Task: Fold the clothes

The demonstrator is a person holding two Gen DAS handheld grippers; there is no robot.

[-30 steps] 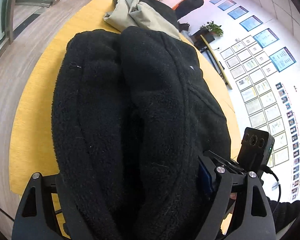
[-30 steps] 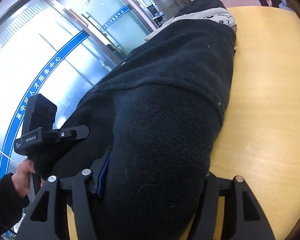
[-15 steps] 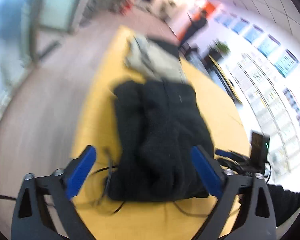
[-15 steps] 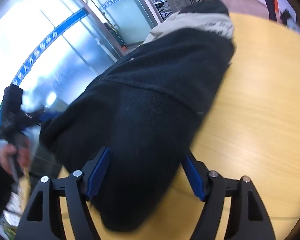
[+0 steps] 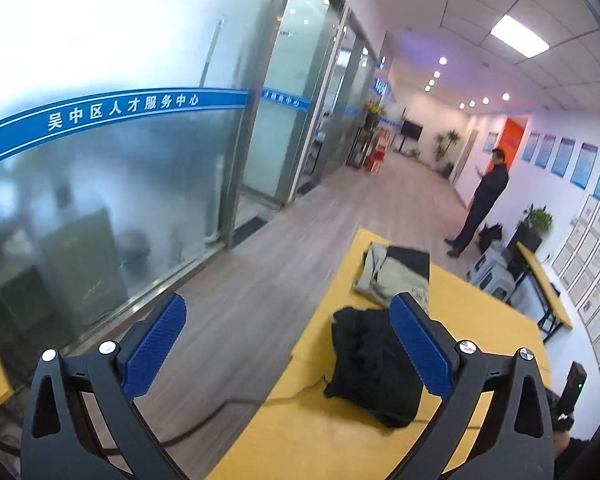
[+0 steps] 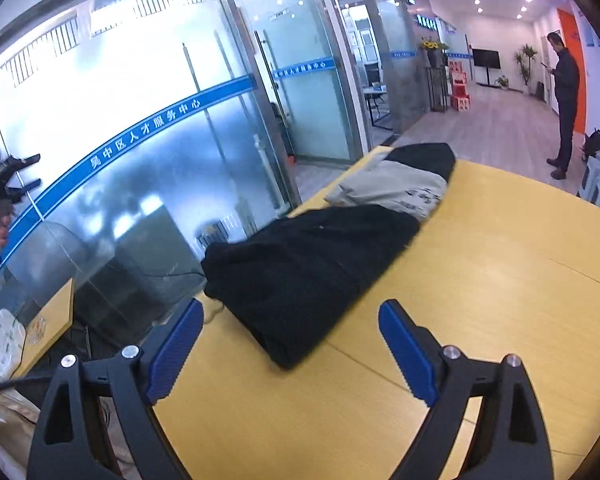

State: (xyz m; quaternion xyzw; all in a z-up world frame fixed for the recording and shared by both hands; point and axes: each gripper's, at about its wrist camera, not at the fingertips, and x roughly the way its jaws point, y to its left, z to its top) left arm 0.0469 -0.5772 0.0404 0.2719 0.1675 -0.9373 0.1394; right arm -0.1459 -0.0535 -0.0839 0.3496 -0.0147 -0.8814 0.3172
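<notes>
black fleece (image 6: 312, 268) lies folded in a long bundle on the yellow tabletop (image 6: 480, 288), near the edge by the glass wall (image 6: 148, 128). its far end touches a beige garment (image 6: 396, 188), w/ another black piece (image 6: 420, 156) beyond that.

right tongs (image 6: 290, 346) are spread wide, jaws just been opening — nothing between the blue pads, fleece lies ahead of them, apart. left tongs (image 5: 288, 344) likewise wide, jaws opened to the full, empty; in the left view the fleece (image 5: 372, 368) sits below, partly behind the right-hand pad.

a person (image 6: 566, 100) stands far down the corridor. a cable (image 5: 228, 408) trails off the tabletop edge by the fleece.
</notes>
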